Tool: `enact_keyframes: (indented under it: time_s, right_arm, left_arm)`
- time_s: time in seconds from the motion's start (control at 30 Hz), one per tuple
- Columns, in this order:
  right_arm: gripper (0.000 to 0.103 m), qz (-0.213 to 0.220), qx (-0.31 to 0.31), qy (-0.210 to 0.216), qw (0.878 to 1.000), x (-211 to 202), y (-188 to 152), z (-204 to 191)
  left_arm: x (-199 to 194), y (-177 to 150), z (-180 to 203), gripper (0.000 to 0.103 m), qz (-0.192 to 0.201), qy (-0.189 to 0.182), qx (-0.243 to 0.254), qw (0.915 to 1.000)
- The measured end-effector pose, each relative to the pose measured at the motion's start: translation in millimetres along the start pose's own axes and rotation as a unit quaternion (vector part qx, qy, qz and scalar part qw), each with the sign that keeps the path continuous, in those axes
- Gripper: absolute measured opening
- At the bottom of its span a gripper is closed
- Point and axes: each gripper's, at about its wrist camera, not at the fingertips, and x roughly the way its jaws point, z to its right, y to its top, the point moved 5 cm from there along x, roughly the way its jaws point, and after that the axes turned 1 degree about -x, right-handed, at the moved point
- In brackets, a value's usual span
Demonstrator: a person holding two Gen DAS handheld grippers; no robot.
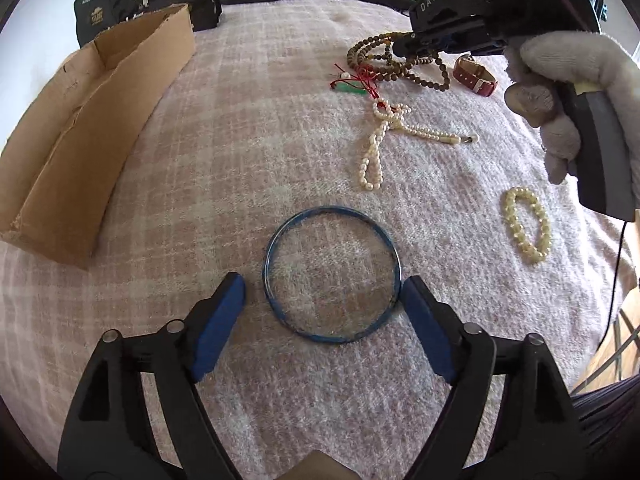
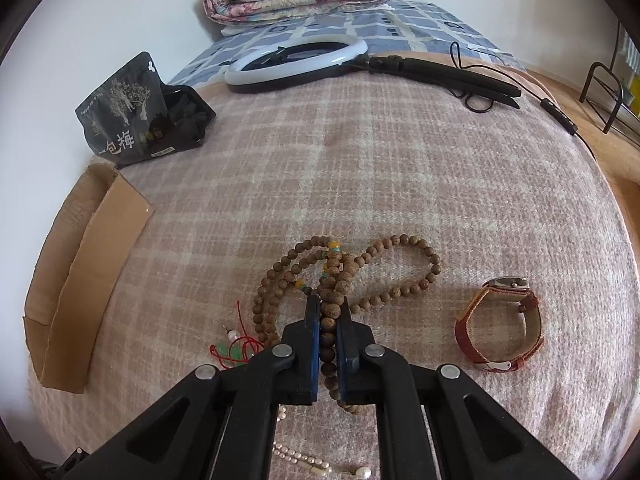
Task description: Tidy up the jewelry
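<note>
The right gripper's (image 1: 402, 46) tips are buried in the wooden bead strand (image 1: 396, 60) from the left wrist view, so you can't see the pinch there. The cardboard box (image 1: 80, 128) runs off the left edge. The pearl necklace (image 2: 308, 462) gets cut by the bottom edge and partly hidden under the gripper in the right wrist view. The little green pendant (image 2: 234, 350) on red cord is too small, maybe jade. The text on the black pouch (image 2: 120, 120) is mostly unreadable.

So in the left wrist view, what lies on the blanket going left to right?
Cardboard box → blue bangle → pearl necklace → watch → pearl bracelet.
</note>
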Motion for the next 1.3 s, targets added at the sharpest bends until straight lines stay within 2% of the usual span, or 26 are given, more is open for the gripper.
enact_keyframes:
  time_s: [0.17, 0.3, 0.4, 0.43, 0.47, 0.5, 0.63, 0.73, 0.83, 0.87, 0.9, 1.07, 1.3]
  right_arm:
    - [0.004, -0.006, 0.003, 0.004, 1.0, 4.3, -0.1, 2.5]
    - [0.005, -0.012, 0.017, 0.018, 1.0, 8.6, 0.5, 6.7]
    - [0.01, -0.016, 0.024, 0.025, 0.999, 12.6, 0.4, 8.8]
    - [0.014, -0.017, 0.027, 0.031, 0.999, 13.4, 1.0, 8.9]
    - [0.025, -0.017, 0.03, 0.034, 0.999, 13.8, 1.8, 9.2]
    - [0.03, -0.017, 0.032, 0.035, 0.999, 14.3, 2.6, 9.1]
    - [0.031, -0.022, 0.032, 0.029, 0.999, 19.5, 4.4, 8.1]
    - [0.032, -0.025, 0.036, 0.027, 0.999, 23.7, 4.5, 8.5]
    - [0.028, -0.025, 0.022, 0.011, 0.999, 25.1, 5.0, 5.4]
    - [0.022, -0.024, 0.013, 0.002, 1.0, 24.8, 4.4, 4.9]
    - [0.013, -0.022, 0.004, -0.008, 1.0, 24.3, 4.1, 3.9]
    - [0.004, -0.006, -0.008, -0.01, 1.0, 12.7, 3.5, 3.1]
    - [0.004, 0.043, -0.01, 0.005, 0.999, -30.1, 12.1, -2.3]
  left_arm:
    - [10.8, 0.8, 0.9, 0.103, 0.01, 0.039, 0.005, 0.9992]
    - [16.9, 2.6, -5.1, 0.103, 0.001, 0.027, -0.005, 0.9996]
    - [20.3, 6.3, -6.8, 0.103, 0.002, 0.026, -0.007, 0.9996]
    - [21.1, 7.5, -7.1, 0.103, 0.004, 0.026, -0.006, 0.9996]
    - [21.3, 8.2, -7.3, 0.103, 0.005, 0.026, -0.006, 0.9996]
    - [21.5, 9.0, -8.1, 0.103, 0.006, 0.024, -0.006, 0.9997]
    - [17.5, 7.5, -8.6, 0.098, 0.01, 0.021, -0.005, 0.9997]
    - [13.0, 5.3, -7.4, 0.091, 0.014, 0.02, -0.003, 0.9997]
    - [9.5, 6.0, -4.8, 0.08, 0.019, 0.019, 0.003, 0.9996]
    - [8.3, 6.2, -4.1, 0.074, 0.021, 0.017, 0.004, 0.9996]
    - [7.0, 7.0, -3.4, 0.073, 0.022, 0.017, 0.005, 0.9996]
    - [0.6, 6.5, -3.7, 0.073, 0.023, 0.008, 0.0, 0.9997]
    - [-12.6, 3.2, -4.6, 0.073, 0.032, 0.009, -0.004, 0.9994]
